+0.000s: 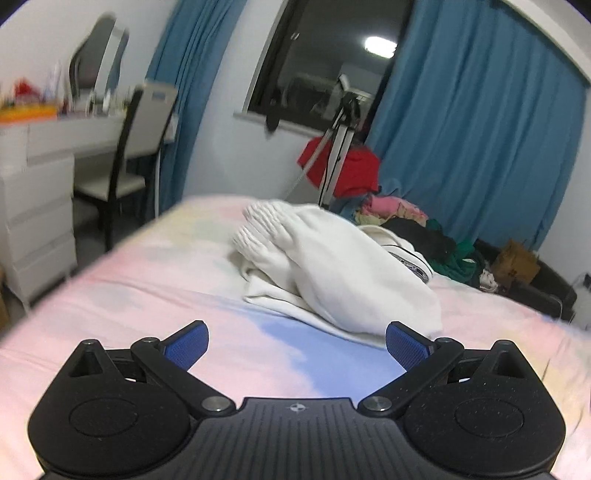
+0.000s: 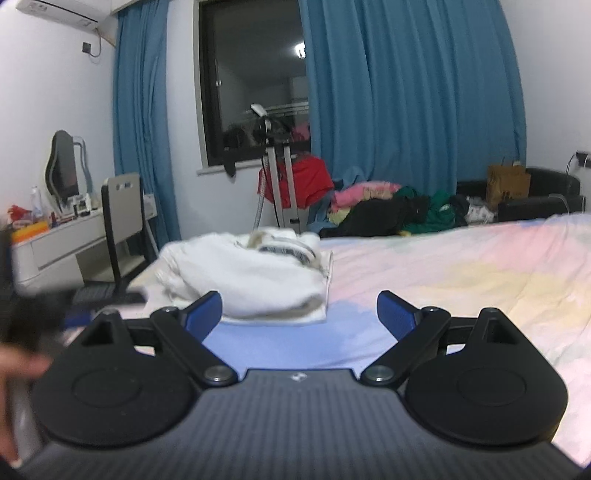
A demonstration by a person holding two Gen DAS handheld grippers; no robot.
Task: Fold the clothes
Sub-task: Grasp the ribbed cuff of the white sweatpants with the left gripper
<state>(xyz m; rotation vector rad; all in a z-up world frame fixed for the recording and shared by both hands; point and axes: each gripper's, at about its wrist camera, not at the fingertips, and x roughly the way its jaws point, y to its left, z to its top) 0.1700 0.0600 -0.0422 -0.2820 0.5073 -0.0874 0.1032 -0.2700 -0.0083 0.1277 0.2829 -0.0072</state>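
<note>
White garment (image 1: 332, 266) lies bundled on the pastel bedsheet (image 1: 147, 295), its long axis running from the near blue patch toward the far bed edge, ribbed cuffs pointing away toward the window. Left gripper (image 1: 295, 350) hovers just short of it, jaws spread wide, holding nothing. Right gripper (image 2: 299, 314) likewise stands wide apart and empty, the garment's folded edge just beyond its fingertips.

Dark window (image 2: 255, 85) set in white wall, blue curtains (image 2: 410, 92) either side — ceiling light reflected in glass. Left of window: white dresser (image 1: 37, 206), chair (image 2: 123, 221), air conditioner (image 2: 62, 14) high up. Right — black sofa (image 2: 543, 192).
</note>
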